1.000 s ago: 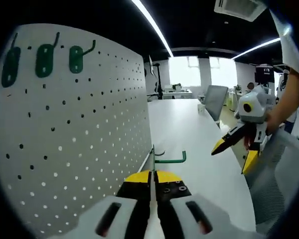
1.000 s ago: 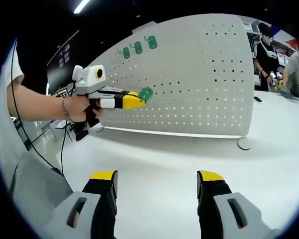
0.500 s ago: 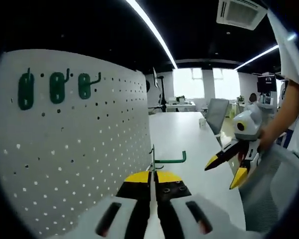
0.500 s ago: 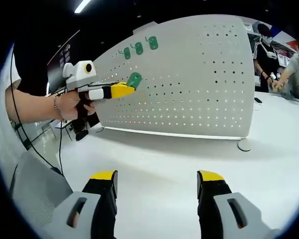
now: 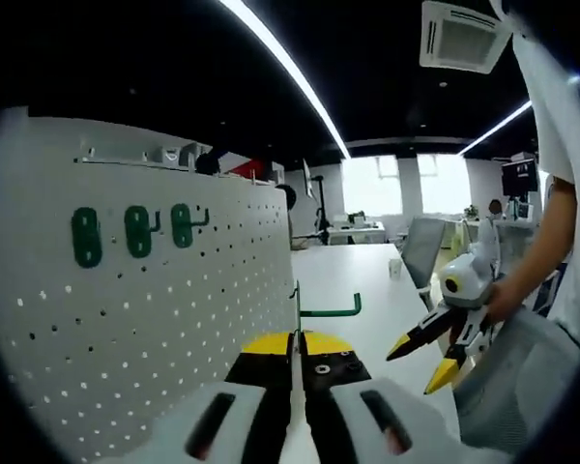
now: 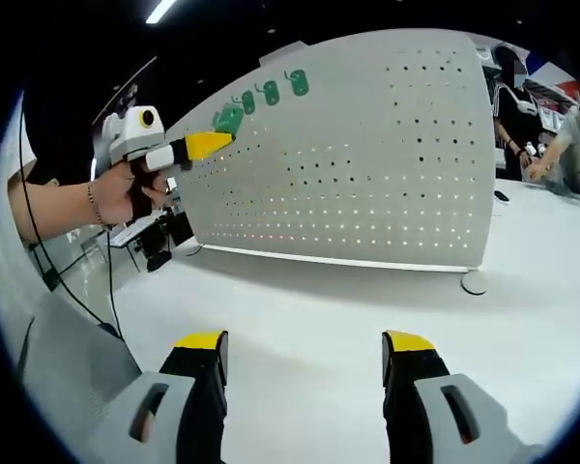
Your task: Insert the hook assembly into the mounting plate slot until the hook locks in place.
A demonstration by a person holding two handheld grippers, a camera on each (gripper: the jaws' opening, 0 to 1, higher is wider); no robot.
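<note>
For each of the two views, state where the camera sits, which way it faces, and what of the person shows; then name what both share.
Left gripper view: rides the left gripper, shut on a green metal hook, facing along the white perforated pegboard with three mounted green hooks; the right gripper, open, and a forearm show.
Right gripper view: rides the open right gripper, low over the white table, facing the pegboard; a hand holds the left gripper up.
Shared: pegboard, mounted hooks, table.
</note>
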